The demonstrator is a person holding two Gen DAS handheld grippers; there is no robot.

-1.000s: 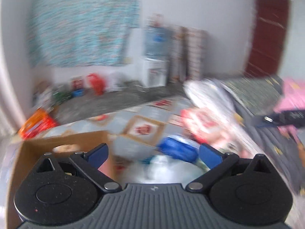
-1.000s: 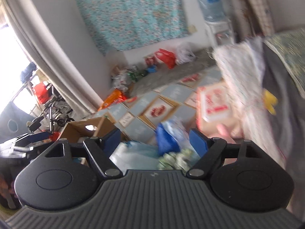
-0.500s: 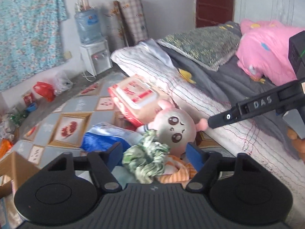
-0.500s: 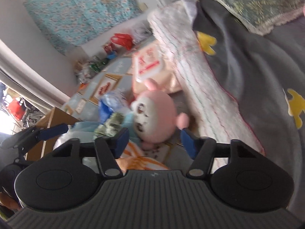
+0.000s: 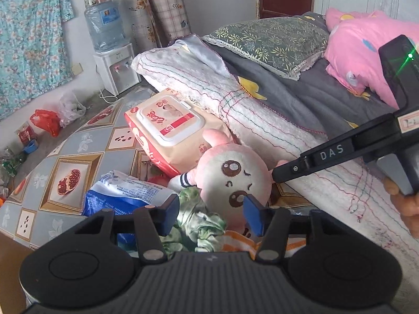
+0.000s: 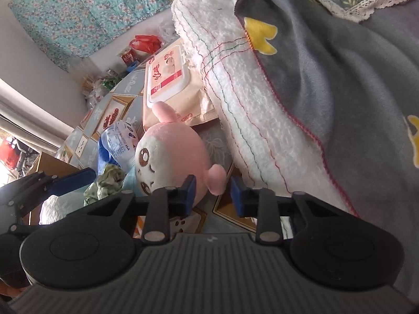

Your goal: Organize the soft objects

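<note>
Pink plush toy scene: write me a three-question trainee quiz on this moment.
1. True or false: the lid of the wet-wipes pack stands open.
2. What lies between the fingers of the left gripper? A) crumpled green cloth B) a sock C) a slipper
3. Which part of the pink plush toy sits between the fingers of the right gripper?
Key: 1 false, it is closed; 2 A; 3 its pink ear.
</note>
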